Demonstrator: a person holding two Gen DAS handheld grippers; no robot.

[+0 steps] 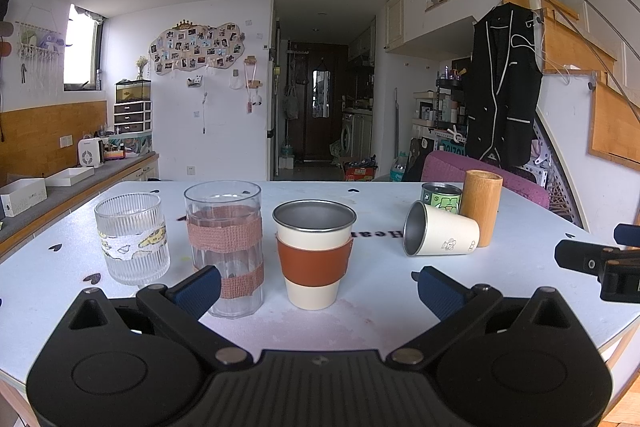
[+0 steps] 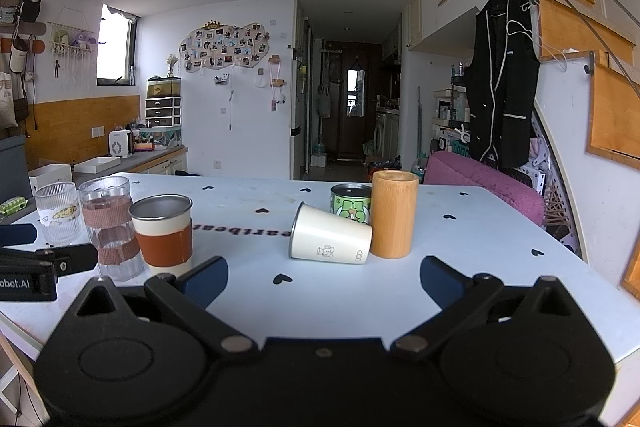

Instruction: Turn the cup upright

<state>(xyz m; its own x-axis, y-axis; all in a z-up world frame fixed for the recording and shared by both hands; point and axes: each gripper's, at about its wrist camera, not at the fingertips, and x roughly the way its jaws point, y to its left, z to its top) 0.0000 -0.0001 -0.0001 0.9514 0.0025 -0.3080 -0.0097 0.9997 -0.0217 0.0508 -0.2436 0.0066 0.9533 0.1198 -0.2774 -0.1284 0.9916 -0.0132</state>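
Right wrist: tipped white cup point(image 2: 331, 240) just beyond spread right tongs point(image 2: 324, 277).

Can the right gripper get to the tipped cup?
Probably yes. The right gripper is open, and only bare table lies between it and the tipped cup. The bamboo cup touches its base, so the room there is tight.

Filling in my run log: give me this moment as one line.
white metal-rimmed cup: on its side, touching bamboo cup | left gripper: open, empty | right gripper: open, empty | flip: not yet done
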